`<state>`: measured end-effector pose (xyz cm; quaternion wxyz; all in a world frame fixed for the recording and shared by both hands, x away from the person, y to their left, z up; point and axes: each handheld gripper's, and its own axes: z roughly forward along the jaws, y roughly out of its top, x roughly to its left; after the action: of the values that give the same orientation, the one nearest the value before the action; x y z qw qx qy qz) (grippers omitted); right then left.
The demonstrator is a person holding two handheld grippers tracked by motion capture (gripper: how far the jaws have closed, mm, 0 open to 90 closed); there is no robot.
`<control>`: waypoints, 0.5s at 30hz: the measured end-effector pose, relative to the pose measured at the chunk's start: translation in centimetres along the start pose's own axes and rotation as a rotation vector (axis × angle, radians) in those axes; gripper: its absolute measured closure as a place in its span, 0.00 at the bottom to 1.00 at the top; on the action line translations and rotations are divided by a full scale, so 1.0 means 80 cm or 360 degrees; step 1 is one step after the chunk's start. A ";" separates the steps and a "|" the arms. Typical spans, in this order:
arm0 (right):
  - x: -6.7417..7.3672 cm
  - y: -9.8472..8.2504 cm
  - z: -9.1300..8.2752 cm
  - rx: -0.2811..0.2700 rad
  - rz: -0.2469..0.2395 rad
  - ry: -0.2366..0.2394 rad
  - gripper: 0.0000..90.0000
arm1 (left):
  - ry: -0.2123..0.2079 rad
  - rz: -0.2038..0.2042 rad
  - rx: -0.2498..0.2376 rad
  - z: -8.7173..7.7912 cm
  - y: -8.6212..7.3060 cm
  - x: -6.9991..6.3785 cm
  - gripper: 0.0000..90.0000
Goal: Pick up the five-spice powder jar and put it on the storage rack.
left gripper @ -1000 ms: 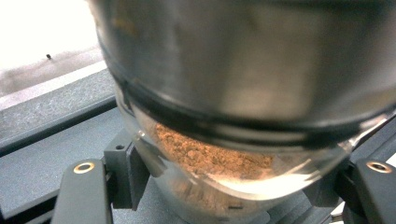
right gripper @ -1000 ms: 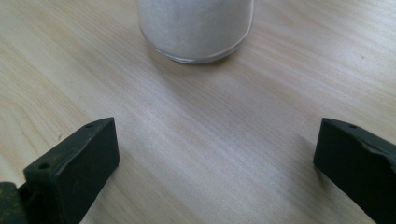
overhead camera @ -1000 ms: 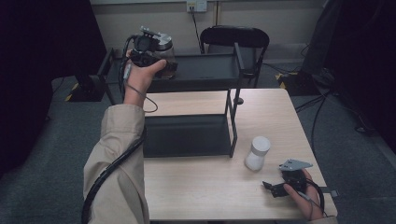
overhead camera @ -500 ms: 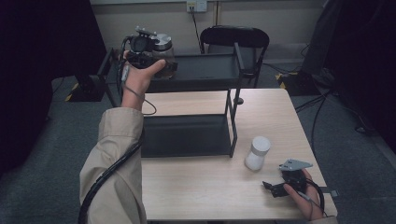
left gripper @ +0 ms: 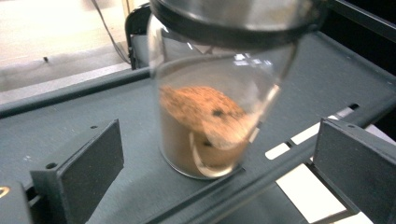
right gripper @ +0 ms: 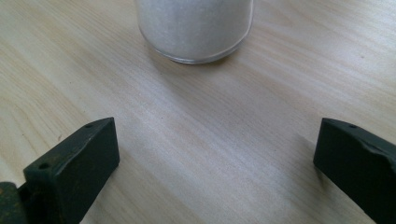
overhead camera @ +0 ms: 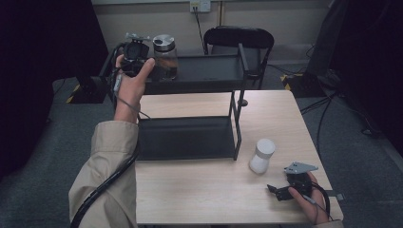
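A glass jar (overhead camera: 165, 61) with a metal lid and brown powder inside stands at the left end of the black rack's top shelf (overhead camera: 209, 71). My left gripper (overhead camera: 140, 56) is held just left of it. Its jaws have just been opening and now stand open. In the left gripper view the jar (left gripper: 205, 135) rests on the shelf (left gripper: 93, 107) just beyond the left gripper (left gripper: 215, 186), free of both pads. A white jar (overhead camera: 262, 155) stands on the table. My right gripper (overhead camera: 279, 191) lies open near the front right edge, facing the white jar (right gripper: 194, 28).
The rack's lower shelf (overhead camera: 185, 137) lies on the wooden table (overhead camera: 199, 194), with upright posts (overhead camera: 236, 123) at its right end. A black chair (overhead camera: 243, 38) stands behind the table. Cables trail on the floor at the right.
The left gripper's jaws have opened and let go of the glass jar, which now stands on the top shelf. The left hand has drawn back to the left. The right hand has kept still.
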<state>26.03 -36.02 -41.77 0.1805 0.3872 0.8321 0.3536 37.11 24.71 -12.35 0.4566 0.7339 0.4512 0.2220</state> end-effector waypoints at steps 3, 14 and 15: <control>0.000 0.000 0.000 0.0000 0.0001 0.0000 0.00 | -0.0007 0.0004 -0.0008 -0.003 -0.006 -0.001 0.01; 0.000 0.000 0.000 0.0000 0.0002 -0.0001 0.00 | -0.0050 0.0015 -0.0036 -0.012 -0.027 -0.004 0.02; 0.000 0.000 0.000 0.0000 0.0002 -0.0001 0.00 | -0.0053 0.0014 -0.0041 -0.014 -0.029 -0.004 0.01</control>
<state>26.01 -36.00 -41.77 0.1807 0.3879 0.8318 0.3535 35.05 25.34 -13.82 0.4725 0.7336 0.4374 0.2175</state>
